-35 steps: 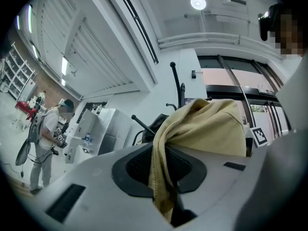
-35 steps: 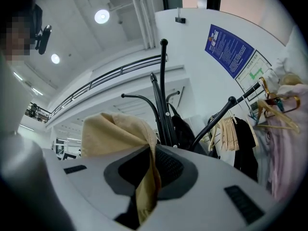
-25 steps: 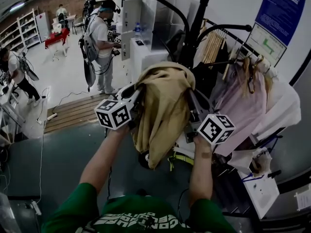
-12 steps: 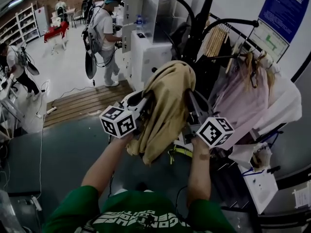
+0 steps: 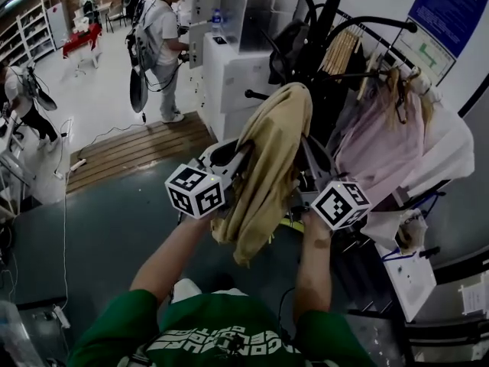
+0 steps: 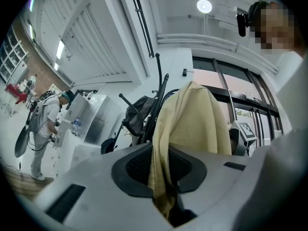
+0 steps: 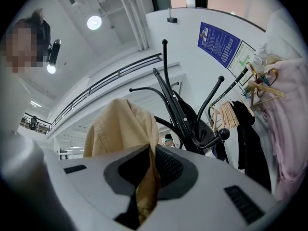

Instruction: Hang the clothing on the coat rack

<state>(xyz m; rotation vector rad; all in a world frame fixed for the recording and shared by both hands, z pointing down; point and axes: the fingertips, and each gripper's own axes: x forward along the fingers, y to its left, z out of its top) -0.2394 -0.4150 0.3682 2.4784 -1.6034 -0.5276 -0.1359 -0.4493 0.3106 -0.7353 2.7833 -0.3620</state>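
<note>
A tan garment [image 5: 267, 167] hangs bunched between both grippers, raised close to the black coat rack [image 5: 325, 29]. My left gripper [image 5: 229, 155] is shut on one side of the tan garment [image 6: 192, 124], with cloth pinched between its black pads. My right gripper [image 5: 309, 167] is shut on the other side of the garment [image 7: 122, 129]. In the right gripper view the coat rack [image 7: 180, 109] rises just behind the cloth, and one knobbed hook [image 7: 223, 134] sticks out to the right. The garment's top sits near a rack hook [image 5: 256, 94].
A rail of hanging clothes, pink and white [image 5: 386, 144], with wooden hangers [image 5: 344, 52], stands right of the rack. White cabinets [image 5: 229, 60] are behind it. People [image 5: 160, 37] stand at the back left. A wooden platform [image 5: 130, 155] lies on the floor.
Both grippers have carried the garment up and forward toward the coat rack, and the cloth now reaches the level of the rack's lower hooks.
</note>
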